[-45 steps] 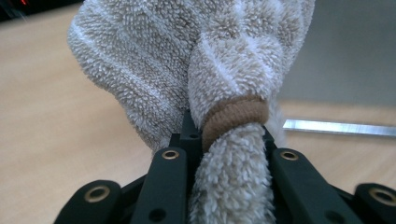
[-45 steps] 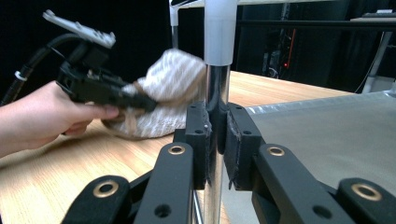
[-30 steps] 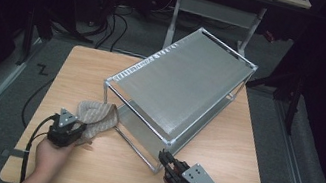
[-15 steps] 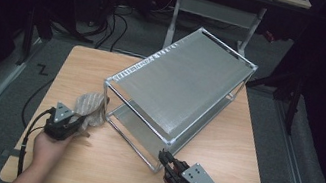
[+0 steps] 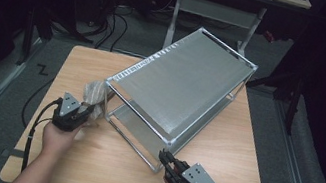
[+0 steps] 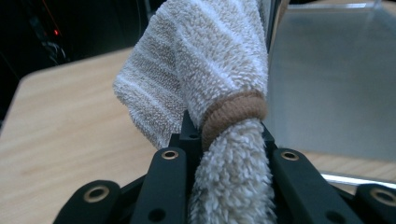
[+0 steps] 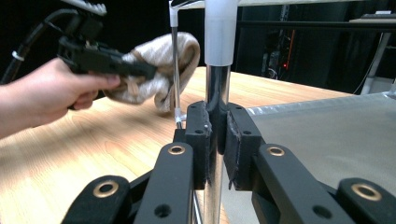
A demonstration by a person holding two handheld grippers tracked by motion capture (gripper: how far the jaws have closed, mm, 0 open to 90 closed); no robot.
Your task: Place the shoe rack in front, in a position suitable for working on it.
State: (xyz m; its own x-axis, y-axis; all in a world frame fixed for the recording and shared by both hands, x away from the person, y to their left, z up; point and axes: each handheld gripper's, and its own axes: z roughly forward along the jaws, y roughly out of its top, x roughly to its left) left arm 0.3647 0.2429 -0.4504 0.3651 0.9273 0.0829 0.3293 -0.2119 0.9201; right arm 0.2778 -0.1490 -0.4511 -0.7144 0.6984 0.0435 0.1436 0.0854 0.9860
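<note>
While the left gripper sat just off the near left corner of the rack, its black jaws were clamped on a towel, a fluffy cream terry cloth with pale tan stripes and a brown band where the pads pinched it. Bunched into a soft roll, the towel hung clear of the wooden table beside the rack's corner post. That rack was a two-tier metal frame of slim chrome rods, its top and lower shelves flat sheets of fine grey mesh, set askew on the pale woodgrain top. Nearer the table's front edge, the right gripper was closed hard on the round, polished leg at the rack's nearest corner, the padded jaws pressing either side of the tube below a white plastic sleeve. Both hands came in from the near edge, the left hand wrapped round its gripper with the forearm angled towards the rack.
</note>
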